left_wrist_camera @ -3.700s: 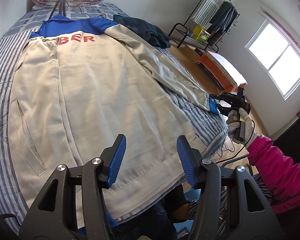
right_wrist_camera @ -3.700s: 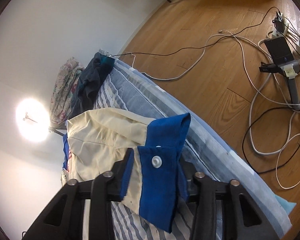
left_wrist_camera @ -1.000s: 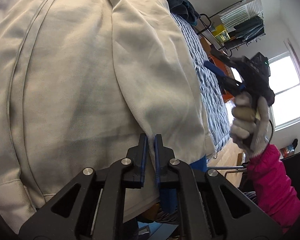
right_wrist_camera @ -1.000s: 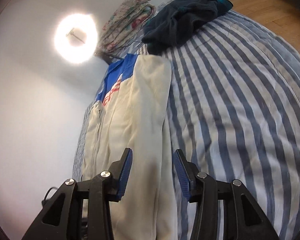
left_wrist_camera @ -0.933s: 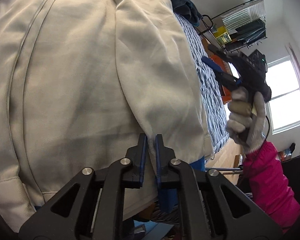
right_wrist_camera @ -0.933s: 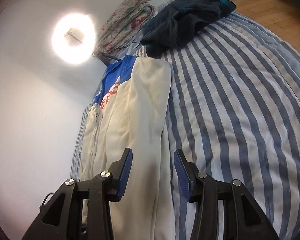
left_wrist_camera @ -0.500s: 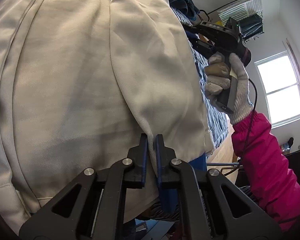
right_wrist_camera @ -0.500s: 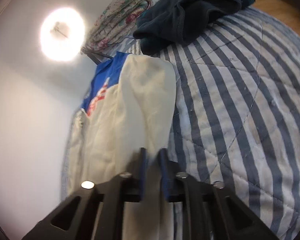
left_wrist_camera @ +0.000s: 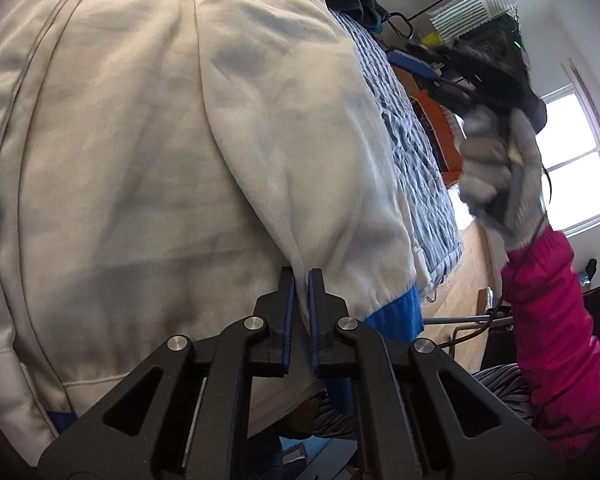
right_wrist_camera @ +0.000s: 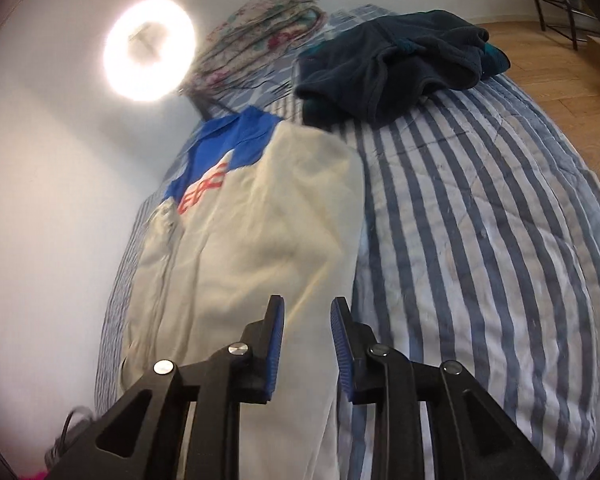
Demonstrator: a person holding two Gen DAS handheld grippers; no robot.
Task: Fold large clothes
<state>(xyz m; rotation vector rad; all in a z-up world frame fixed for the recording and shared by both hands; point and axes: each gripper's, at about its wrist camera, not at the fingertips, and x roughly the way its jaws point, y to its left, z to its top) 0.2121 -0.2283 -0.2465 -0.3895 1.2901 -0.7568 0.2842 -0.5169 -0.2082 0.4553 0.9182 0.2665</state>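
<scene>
The large cream jacket with blue collar and red letters (right_wrist_camera: 244, 240) is spread on the blue-striped quilted bed (right_wrist_camera: 480, 240), its long axis running away from both grippers towards the pillows. The folded sleeve edge near the hem is pinched by the closed left gripper (left_wrist_camera: 299, 280). The right gripper (right_wrist_camera: 307, 320) is held above the folded right edge; its jaws are opening and nothing is between them.

Striped bedspread (right_wrist_camera: 480, 240); dark garment heap (right_wrist_camera: 392, 64); floral quilt (right_wrist_camera: 260, 24); ring light (right_wrist_camera: 148, 50); window (left_wrist_camera: 576, 184).
</scene>
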